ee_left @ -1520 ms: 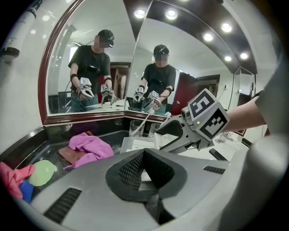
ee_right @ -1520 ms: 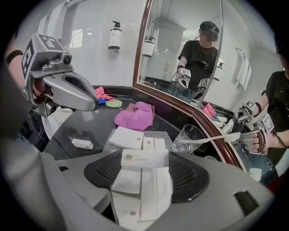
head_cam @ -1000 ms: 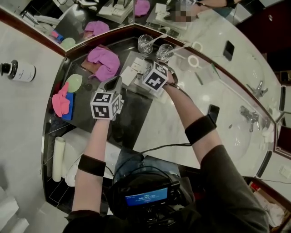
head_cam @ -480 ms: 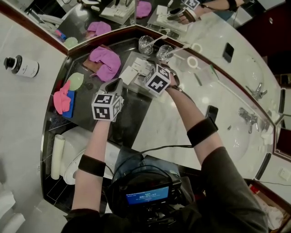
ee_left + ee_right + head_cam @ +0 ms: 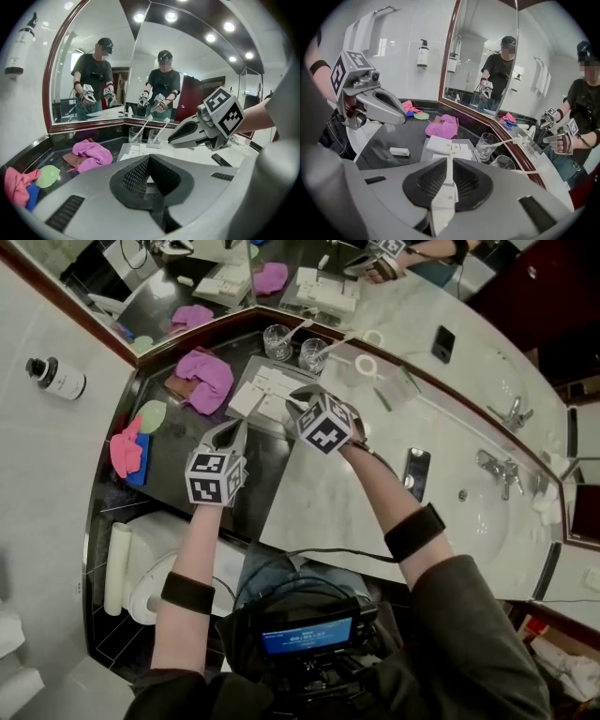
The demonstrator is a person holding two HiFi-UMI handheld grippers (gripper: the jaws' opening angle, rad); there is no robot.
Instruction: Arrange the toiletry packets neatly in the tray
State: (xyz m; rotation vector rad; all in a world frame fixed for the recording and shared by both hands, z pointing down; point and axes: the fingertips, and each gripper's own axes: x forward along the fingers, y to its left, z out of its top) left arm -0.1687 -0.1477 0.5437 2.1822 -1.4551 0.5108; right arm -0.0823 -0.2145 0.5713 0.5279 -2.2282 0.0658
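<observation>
A grey tray (image 5: 251,366) sits on the dark counter with white toiletry packets (image 5: 246,399) lying in it; it also shows in the right gripper view (image 5: 423,149). My right gripper (image 5: 300,401) hovers over the tray's right part. Its jaws have just been closing and are now shut on a flat white packet (image 5: 446,197), held edge-on between them (image 5: 449,161). A single small white packet (image 5: 399,151) lies on the counter left of the tray. My left gripper (image 5: 236,427) is shut and empty near the tray's front left; its closed tips (image 5: 150,159) point at the tray (image 5: 131,149).
Two glasses (image 5: 277,338) with toothbrushes stand behind the tray. A pink cloth (image 5: 208,371) lies to its left, with pink and blue cloths (image 5: 127,451) and a green item (image 5: 152,413) further left. A phone (image 5: 415,470) rests on the white marble. Mirrors line the back wall.
The right gripper has pulled up and back from the tray with a white packet in its jaws. The left gripper has shifted slightly toward the tray, still shut.
</observation>
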